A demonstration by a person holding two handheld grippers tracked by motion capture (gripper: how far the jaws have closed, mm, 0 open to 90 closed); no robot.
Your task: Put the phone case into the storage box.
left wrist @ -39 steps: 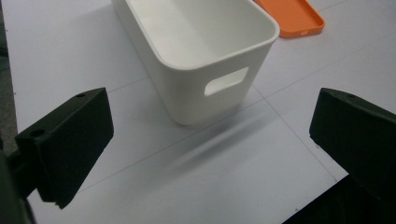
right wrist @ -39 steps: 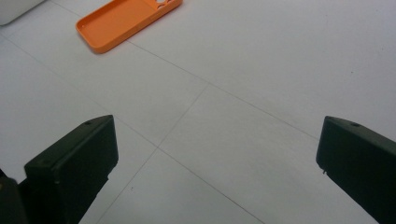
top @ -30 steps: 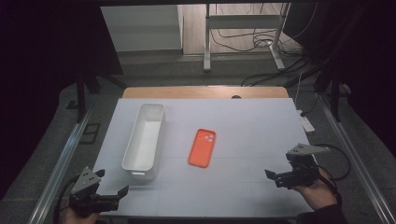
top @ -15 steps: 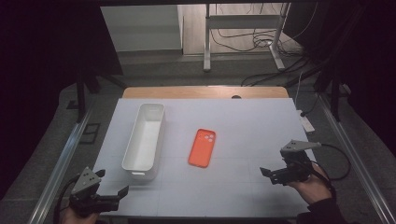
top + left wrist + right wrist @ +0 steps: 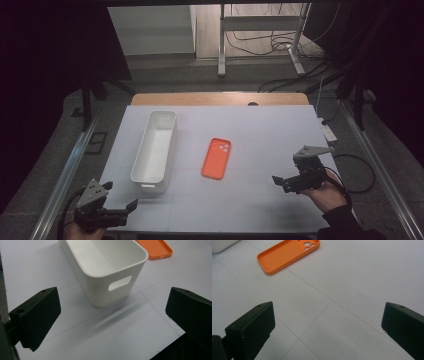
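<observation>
A long white plastic bin [image 5: 155, 150] stands on the white table [image 5: 260, 130], left of centre, its long side running away from the person. In the left gripper view the bin [image 5: 105, 267] shows a smooth bare interior with nothing in it, rounded corners and a slot handle cut through its near end wall. To the right of the bin, apart from it, an orange phone case [image 5: 216, 158] lies flat on the table with its hollow side up. Its camera cut-outs are at the far end, seen as round holes in the right gripper view [image 5: 288, 255]. Nothing sits in the case either.

The left gripper [image 5: 131, 206] hangs over the near left corner of the table, held by a hand [image 5: 82, 231] at the bottom edge. It points toward the near end of the bin; its fingers [image 5: 37, 315] are spread wide and hold nothing, with the bin's handle end between them farther off. The right gripper [image 5: 278, 181] is over the near right part of the table, held by the other hand [image 5: 327, 192] in a dark sleeve, and points left toward the phone case. Its fingers [image 5: 252, 327] are also released, wide apart, with only bare table between them. Neither gripper touches the bin or the case.

Beyond the table, cables [image 5: 260, 42] lie on the floor around a metal stand [image 5: 260, 25].
</observation>
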